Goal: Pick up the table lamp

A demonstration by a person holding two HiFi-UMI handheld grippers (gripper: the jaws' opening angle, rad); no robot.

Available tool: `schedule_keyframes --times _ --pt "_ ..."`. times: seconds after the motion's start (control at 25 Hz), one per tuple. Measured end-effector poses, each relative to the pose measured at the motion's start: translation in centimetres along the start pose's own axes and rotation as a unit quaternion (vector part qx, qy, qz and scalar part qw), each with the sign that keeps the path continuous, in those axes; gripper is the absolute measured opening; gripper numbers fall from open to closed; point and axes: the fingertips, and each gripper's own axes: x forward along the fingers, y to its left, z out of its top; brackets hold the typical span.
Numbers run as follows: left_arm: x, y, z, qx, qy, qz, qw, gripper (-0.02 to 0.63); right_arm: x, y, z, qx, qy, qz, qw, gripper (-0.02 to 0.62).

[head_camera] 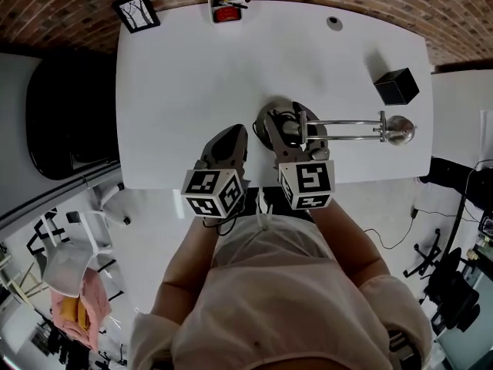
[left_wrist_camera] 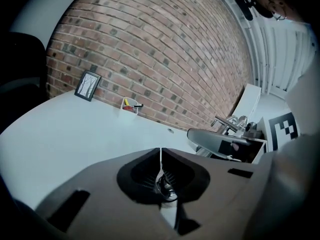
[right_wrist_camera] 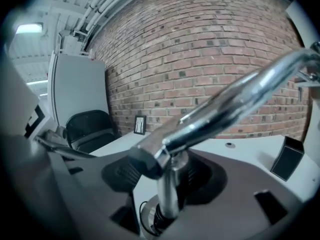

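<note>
**Head view.** The table lamp (head_camera: 347, 124) stands on the white table (head_camera: 192, 75), close to the near edge. The right tongs (head_camera: 289, 122) reach around its thin pole, low down by the round foot. I think that is the best spot to lift from. The long shiny arm sticks out far to the right of these tongs, and it would tip if they grabbed it out there.

The left tongs (head_camera: 229, 139) are just to the left of the right tongs, near the lamp's foot. They seem to be waiting out of the way.

Far ahead of both tongs are a picture frame (head_camera: 136, 11) and a cup of pens (head_camera: 226, 5). A black box (head_camera: 397, 85) sits ahead and to the right of the right tongs.

I count one lamp, two tongs, one frame, one cup and one box.

**Left gripper view.** The left tongs (left_wrist_camera: 160, 151) are pressed tight together, with only a thin line between the jaws. They hold nothing. The frame (left_wrist_camera: 87, 85) and the cup (left_wrist_camera: 130, 104) are far ahead by the brick wall. The lamp (left_wrist_camera: 225, 122) is off to the right.

**Right gripper view.** The right tongs (right_wrist_camera: 165, 179) are apart, with one jaw on each side of the lamp's pole (right_wrist_camera: 169, 194). A bit of white table shows between the left jaw and the pole. So I think they are not squeezing it yet, and the lamp is not lifted. The shiny arm (right_wrist_camera: 230, 101) goes up to the right, above the tongs.
</note>
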Motion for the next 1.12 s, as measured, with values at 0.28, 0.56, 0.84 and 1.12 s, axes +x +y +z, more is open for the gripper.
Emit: schedule_keyframes --times 0.28,0.56,0.84,1.12 --pt "0.1 1.0 -1.2 -0.02 0.016 0.002 0.9997 0.021 0.9 -0.9 0.8 -0.039 0.013 -0.06 0.997 0.094" --pt "0.6 1.1 -2.8 -0.035 0.043 0.003 0.9985 0.021 0.8 -1.4 0.2 -0.028 0.02 -0.057 0.998 0.054" --pt "2.1 1.1 -4.8 -0.053 0.08 -0.005 0.9953 0.023 0.4 -2.8 0.6 0.01 0.016 -0.046 0.999 0.054" --pt "3.9 0.4 -8.3 -0.137 0.141 -0.061 0.9786 0.213 0.0 -3.3 0.5 0.028 0.012 -0.033 0.999 0.054"
